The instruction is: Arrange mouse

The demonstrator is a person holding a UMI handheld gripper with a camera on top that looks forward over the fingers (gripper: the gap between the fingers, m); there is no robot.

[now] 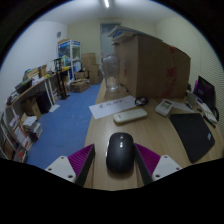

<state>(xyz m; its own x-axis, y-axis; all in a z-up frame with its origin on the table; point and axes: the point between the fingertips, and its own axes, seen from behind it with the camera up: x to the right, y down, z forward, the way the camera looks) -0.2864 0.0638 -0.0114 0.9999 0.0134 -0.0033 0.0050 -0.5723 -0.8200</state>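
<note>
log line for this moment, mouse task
phase: grasp | gripper: open, fingers either side of black computer mouse | mouse: on wooden desk | ahead: white keyboard

Office or storage-type workroom, cluttered. Wooden desk (150, 135) with white keyboard (130, 115), papers (113, 104), dark laptop-like slab (192, 135), lit monitor (204, 92) at the far end. Black mouse (119, 152) on the desk, standing between the gripper (114, 162) fingers, gap each side. Blue carpet floor (60, 125). Big cardboard boxes (150, 65) stacked beyond the desk, more boxes (88, 68) by the far wall. Metal shelving rack (68, 58) with bins, crowded side tables (30, 95) along the wall. White walls, strip ceiling light (106, 4).
</note>
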